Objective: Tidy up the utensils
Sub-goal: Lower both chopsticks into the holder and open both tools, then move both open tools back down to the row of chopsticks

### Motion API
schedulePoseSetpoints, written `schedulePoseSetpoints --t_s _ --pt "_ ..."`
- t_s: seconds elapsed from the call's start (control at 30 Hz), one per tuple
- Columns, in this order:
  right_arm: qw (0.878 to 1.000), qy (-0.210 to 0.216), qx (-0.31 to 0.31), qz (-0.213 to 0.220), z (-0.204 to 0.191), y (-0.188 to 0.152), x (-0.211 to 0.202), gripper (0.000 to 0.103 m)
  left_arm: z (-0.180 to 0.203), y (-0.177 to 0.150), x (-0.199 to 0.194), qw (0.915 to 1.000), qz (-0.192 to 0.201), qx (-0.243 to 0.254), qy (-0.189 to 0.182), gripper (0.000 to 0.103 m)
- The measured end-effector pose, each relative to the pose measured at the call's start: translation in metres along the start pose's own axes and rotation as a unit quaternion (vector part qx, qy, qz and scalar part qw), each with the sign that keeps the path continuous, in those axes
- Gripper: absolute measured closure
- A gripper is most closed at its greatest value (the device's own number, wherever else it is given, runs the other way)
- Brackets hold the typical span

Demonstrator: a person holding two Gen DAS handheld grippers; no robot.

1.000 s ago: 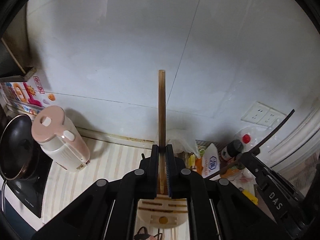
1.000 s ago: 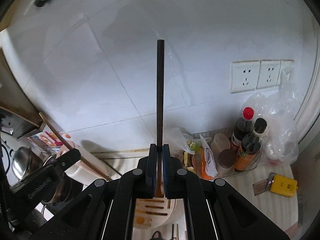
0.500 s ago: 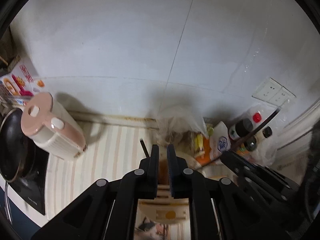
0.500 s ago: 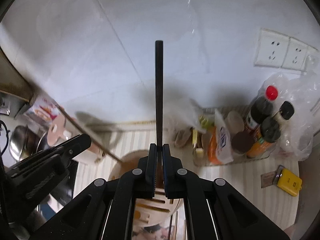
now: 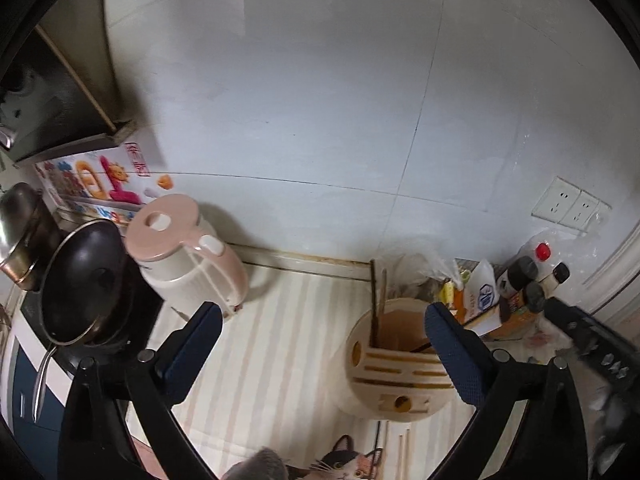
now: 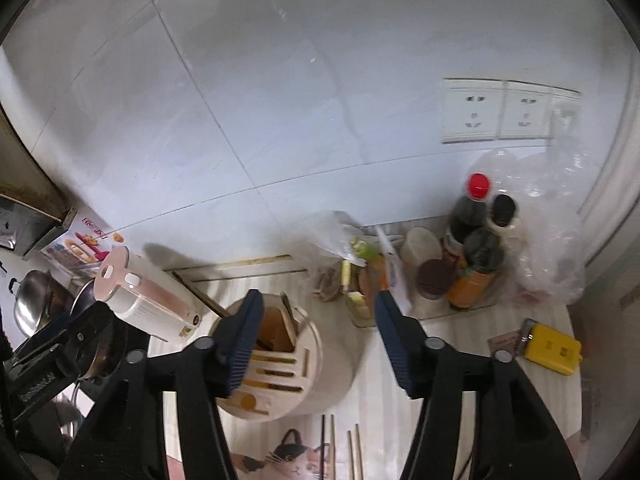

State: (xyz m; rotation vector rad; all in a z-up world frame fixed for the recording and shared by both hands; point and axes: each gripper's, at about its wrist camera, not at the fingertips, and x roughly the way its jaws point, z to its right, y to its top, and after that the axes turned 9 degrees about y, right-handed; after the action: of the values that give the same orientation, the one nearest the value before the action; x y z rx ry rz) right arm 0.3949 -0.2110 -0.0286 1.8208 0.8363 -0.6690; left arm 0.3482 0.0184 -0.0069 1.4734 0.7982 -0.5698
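Left wrist view has the utensil holder [image 5: 394,364] sitting on the striped desk [image 5: 288,344], low and right of centre, with two chopsticks [image 5: 378,300] standing near upright in its open compartment and a dark one lying slanted inside. Loose chopsticks [image 6: 352,454] are still lying on the desk right in front of the holder, near us, long axis running near-to-far. So our guess is the next pick is down and toward us from where both tools hang, and the right one looks a touch closer to them.

Our left hand-held gripper [image 5: 320,348] has just been opening and now stands spread as wide as it goes, nothing between the jaws; the right pad overlaps the holder's rim in the picture, but we can't tell if it touches.

Our right hand-held gripper [image 6: 316,336] has also just been opening, roughly halfway, empty too, hanging over the holder [image 6: 288,364]. Kettle [image 5: 184,256] sits further left.
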Motion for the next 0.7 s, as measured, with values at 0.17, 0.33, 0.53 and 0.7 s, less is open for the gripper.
schedulePoseSetpoints --t_s 0.17,0.33,0.53,0.7 --pt "1.000 -0.012 0.011 0.019 0.015 -0.025 -0.020 0.018 -0.001 -0.033 0.001 0.9999 -0.006 0.009 0.012 0.000" --pt "0.999 -0.028 0.016 -0.006 0.035 -0.057 -0.013 0.016 0.005 -0.074 0.026 0.9980 -0.042 0.029 0.039 0.000" --pt "0.994 -0.044 0.034 -0.096 0.067 -0.124 0.033 0.023 0.011 -0.137 0.075 0.9900 -0.122 0.048 0.051 0.000" --pt "0.976 -0.039 0.060 -0.204 0.092 -0.196 0.092 0.056 0.020 -0.197 0.123 0.9753 -0.201 0.074 0.054 0.000"
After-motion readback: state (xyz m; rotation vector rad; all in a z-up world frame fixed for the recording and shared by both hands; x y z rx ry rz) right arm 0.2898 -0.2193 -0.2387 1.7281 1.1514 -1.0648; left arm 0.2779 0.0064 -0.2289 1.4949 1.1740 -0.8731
